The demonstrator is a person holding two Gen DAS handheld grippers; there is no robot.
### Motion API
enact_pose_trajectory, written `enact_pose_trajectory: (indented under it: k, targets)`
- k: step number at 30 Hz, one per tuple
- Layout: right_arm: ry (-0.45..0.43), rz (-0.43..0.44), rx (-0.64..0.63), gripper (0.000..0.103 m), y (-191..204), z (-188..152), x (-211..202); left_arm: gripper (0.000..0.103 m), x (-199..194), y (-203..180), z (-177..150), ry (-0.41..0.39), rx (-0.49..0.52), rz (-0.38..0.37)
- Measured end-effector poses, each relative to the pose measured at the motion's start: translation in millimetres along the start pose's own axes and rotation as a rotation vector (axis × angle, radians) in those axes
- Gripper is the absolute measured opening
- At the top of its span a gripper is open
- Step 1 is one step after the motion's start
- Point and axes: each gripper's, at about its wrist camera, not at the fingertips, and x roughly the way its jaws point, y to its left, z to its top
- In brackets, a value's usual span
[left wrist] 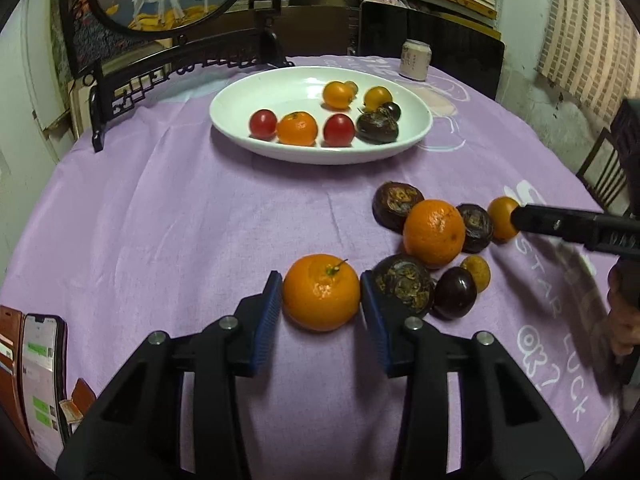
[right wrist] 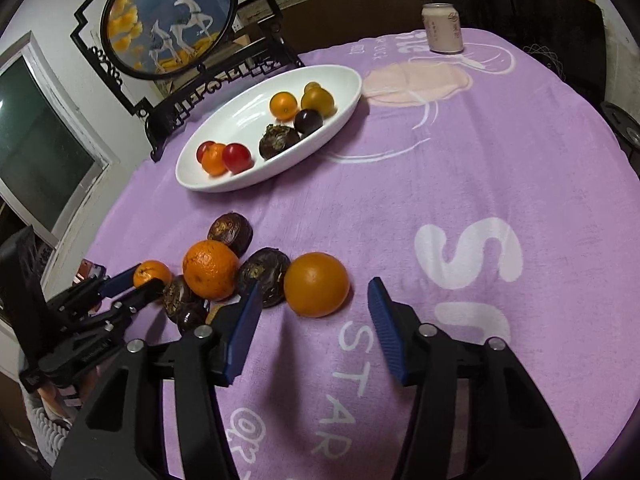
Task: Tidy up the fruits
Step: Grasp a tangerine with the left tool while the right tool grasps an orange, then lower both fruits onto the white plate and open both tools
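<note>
Fingers of our left gripper (left wrist: 321, 294) stand either side of a stemmed mandarin (left wrist: 321, 291), blue pads at its flanks; whether they press it we cannot tell. Just right of this mandarin lie a dark water chestnut (left wrist: 404, 284), a glossy purple fruit (left wrist: 455, 293) and a larger orange (left wrist: 434, 232). Our right gripper (right wrist: 314, 306) is spread wide, holding nothing, with a smooth orange fruit (right wrist: 316, 284) ahead between its tips. The left-wrist view cuts that gripper (left wrist: 520, 218) to a dark bar covering part of this fruit (left wrist: 503, 217). Beyond the mandarin, well apart, the white plate (left wrist: 240, 98) carries tomatoes and small oranges. Only the right-wrist view shows the left gripper (right wrist: 142, 278) from outside, on the purple cloth (right wrist: 480, 160).
</note>
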Motion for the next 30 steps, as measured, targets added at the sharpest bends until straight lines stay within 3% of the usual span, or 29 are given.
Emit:
enact_pose_trajectory:
  k: [9,14,17,24,30]
  targets:
    - [0.031,0.029,0.016,0.036,-4,3,15,0.041,-3,22,10,-0.01,-0.106,-0.014]
    - [0.024,0.037,0.018,0.035,-5,3,12,0.041,-6,34,23,-0.025,-0.163,-0.035]
    - [-0.035,0.039,0.035,0.035,-8,10,-4,0.041,-8,41,40,-0.037,-0.178,-0.024]
    - [-0.105,0.078,0.012,0.036,11,68,-14,0.041,6,46,112,-0.094,-0.171,0.003]
    - [-0.061,0.097,-0.018,0.036,37,115,36,0.041,59,49,153,-0.068,-0.193,0.023]
